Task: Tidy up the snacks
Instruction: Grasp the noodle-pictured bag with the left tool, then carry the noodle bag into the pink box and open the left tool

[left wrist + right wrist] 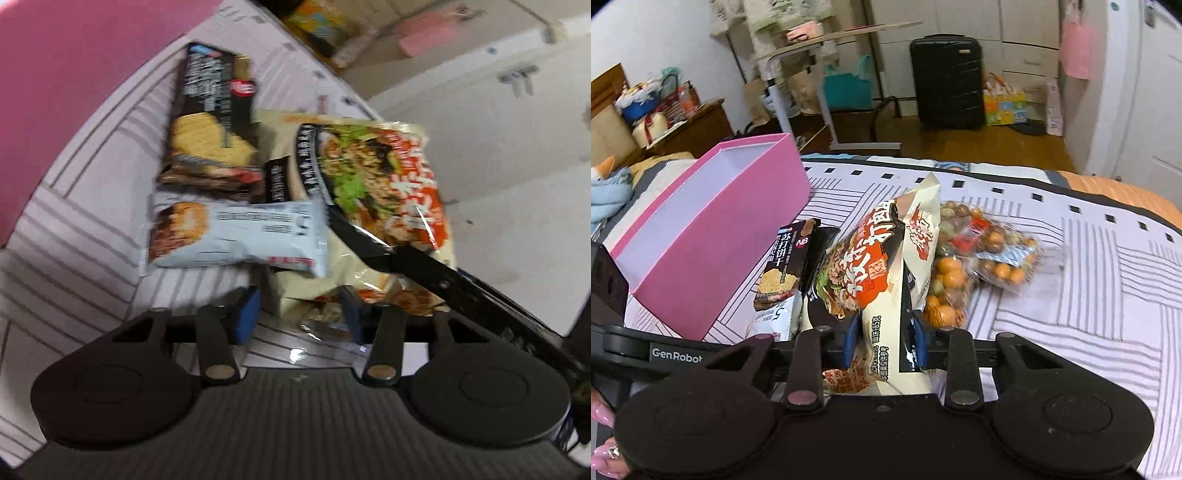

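My right gripper [886, 341] is shut on a noodle packet [882, 273], which stands on edge between its blue pads; the packet also shows in the left wrist view [376, 192]. My left gripper [299, 317] is open just in front of the snack pile, with the packet's lower end between its pads [247, 314]. A dark cracker box [214, 122] [786, 258] and a white snack pouch [236, 232] lie to the left. A clear bag of round snacks [982, 258] lies to the right. The open pink box [701, 229] stands at the left.
Everything lies on a striped bedspread [1089, 295]. The bed's far edge [960, 164] drops to a wooden floor with a black suitcase [947, 81] and a white side table [798, 74]. The left gripper's body [646, 350] crosses the right wrist view's lower left.
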A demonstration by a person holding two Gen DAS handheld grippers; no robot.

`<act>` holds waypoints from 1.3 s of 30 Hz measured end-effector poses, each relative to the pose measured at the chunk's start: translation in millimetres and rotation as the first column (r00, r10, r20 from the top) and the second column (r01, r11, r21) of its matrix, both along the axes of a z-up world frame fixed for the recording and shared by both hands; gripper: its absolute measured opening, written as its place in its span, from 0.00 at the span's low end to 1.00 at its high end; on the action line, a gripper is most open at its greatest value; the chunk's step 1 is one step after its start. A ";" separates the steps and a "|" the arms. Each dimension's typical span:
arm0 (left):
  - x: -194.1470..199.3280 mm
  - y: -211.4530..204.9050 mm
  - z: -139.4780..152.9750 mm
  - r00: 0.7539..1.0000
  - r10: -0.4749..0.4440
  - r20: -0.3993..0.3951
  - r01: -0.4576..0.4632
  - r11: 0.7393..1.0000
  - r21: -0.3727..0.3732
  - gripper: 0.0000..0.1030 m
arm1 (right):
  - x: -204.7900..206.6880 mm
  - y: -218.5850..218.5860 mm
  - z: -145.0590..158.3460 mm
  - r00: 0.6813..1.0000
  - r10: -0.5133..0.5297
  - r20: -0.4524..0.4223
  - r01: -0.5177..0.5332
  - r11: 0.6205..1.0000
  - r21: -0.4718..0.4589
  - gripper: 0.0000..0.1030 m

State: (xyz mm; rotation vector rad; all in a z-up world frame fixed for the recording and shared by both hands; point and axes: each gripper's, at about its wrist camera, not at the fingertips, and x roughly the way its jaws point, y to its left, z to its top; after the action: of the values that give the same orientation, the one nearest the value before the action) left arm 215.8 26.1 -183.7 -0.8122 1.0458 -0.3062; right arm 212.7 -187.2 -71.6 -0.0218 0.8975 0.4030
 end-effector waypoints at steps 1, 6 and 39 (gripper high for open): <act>-1.2 -2.0 3.7 1.000 -0.018 0.011 0.018 1.000 0.005 0.39 | -5.4 -2.0 2.9 1.000 -0.016 -0.002 0.016 1.000 -0.004 0.33; -5.7 -11.9 12.6 0.994 -0.110 0.016 0.110 0.994 -0.028 0.39 | -32.0 -22.5 8.0 0.986 -0.139 -0.090 0.141 0.990 0.010 0.32; -13.1 -47.7 24.6 0.941 -0.315 0.124 0.304 0.947 0.103 0.52 | -56.8 19.6 -33.6 0.998 -0.067 -0.019 0.062 0.978 -0.201 1.00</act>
State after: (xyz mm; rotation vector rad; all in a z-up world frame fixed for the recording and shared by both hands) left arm 202.7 -21.6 -159.1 -0.5411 1.0467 -0.5759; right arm 155.9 -167.6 -105.2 -0.1724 0.9588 0.2516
